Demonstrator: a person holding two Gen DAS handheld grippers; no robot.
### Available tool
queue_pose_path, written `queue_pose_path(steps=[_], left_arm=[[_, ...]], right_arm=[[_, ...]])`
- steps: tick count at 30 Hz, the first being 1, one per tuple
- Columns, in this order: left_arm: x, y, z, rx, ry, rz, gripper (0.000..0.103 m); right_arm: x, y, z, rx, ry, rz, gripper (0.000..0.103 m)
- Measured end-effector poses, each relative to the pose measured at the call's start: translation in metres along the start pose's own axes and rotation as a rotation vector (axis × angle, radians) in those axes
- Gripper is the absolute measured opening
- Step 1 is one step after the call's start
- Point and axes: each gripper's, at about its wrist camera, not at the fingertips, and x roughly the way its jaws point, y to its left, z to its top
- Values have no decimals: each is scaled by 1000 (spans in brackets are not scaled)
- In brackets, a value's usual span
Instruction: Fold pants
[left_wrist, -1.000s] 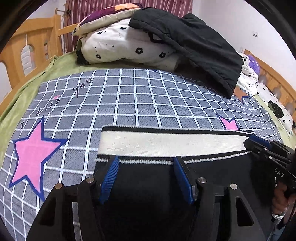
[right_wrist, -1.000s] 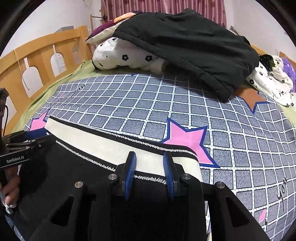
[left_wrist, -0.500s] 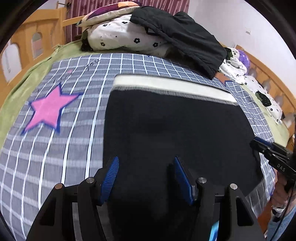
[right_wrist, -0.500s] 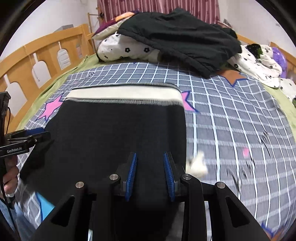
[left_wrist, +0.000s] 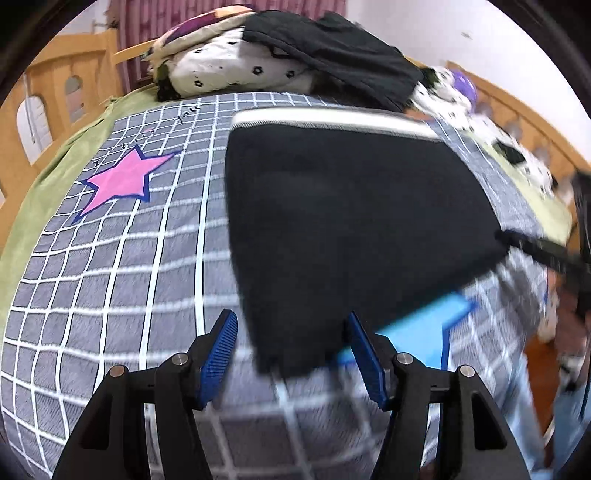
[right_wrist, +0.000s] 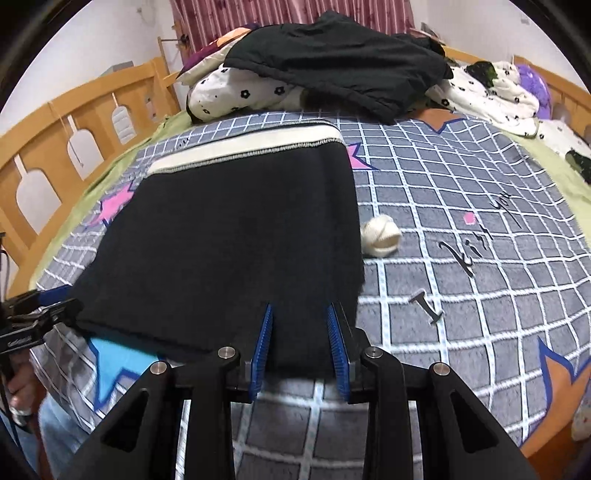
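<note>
Lying flat on the grid-patterned blanket (right_wrist: 461, 280), the black pants (right_wrist: 236, 236) stretch away from both cameras, with the cream waistband (right_wrist: 251, 147) at the far end.

Left gripper (left_wrist: 291, 350): fingers spread wide. The near corner of the cloth hangs in the gap between the blue pads, touching neither one, so nothing is gripped. This view is smeared by motion.

Right gripper (right_wrist: 301, 343): fingers parted too, though more narrowly. The near hem of the pants runs into the gap between them, but the pads look clear of the fabric on both sides, so this one reads as released as well.

The left wrist view catches a pink star (left_wrist: 122, 181) printed on the blanket left of the pants, and a light blue star (left_wrist: 417, 332) peeking out from under the near right edge. The right gripper shows there only as a dark blur at the right rim.

The right wrist view gives something else: a small cream ball of fabric (right_wrist: 380, 236) just right of the pants' edge, plus the left gripper poking in at the near left corner of the cloth.

Far end of the bed: a heap of bedding (right_wrist: 258, 88) with a dark garment (right_wrist: 332, 62) draped over it, well apart from the pants.
</note>
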Motion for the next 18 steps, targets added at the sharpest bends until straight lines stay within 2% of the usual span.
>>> queue_pose_path(steps=[2, 4, 8, 9, 10, 11, 12, 13, 16, 17, 18], left_arm=[[3, -4, -9, 39, 30, 22, 60], [8, -13, -15, 122, 53, 79, 60], [9, -26, -12, 206, 14, 178, 60], [10, -26, -10, 208, 7, 188, 57], [11, -26, -6, 214, -1, 188, 45], [12, -26, -4, 217, -4, 176, 36], [10, -25, -1, 203, -20, 160, 23], [3, -23, 0, 166, -68, 159, 17], [-18, -5, -2, -4, -196, 60, 14], [-12, 0, -5, -48, -181, 48, 14], [-1, 3, -8, -63, -133, 55, 14]], right_arm=[[0, 0, -5, 7, 1, 7, 31], [1, -2, -8, 21, 1, 13, 31], [0, -3, -5, 16, 4, 19, 31], [-1, -3, -5, 14, 2, 19, 31], [-1, -3, -5, 13, 2, 20, 31], [0, -3, -5, 12, 3, 18, 31], [0, -3, -5, 12, 4, 16, 31], [1, -3, -5, 11, 4, 13, 31], [1, -3, -6, 1, 1, 0, 32], [0, -3, -7, 0, -1, 1, 32], [0, -3, -7, -1, -2, 3, 32]])
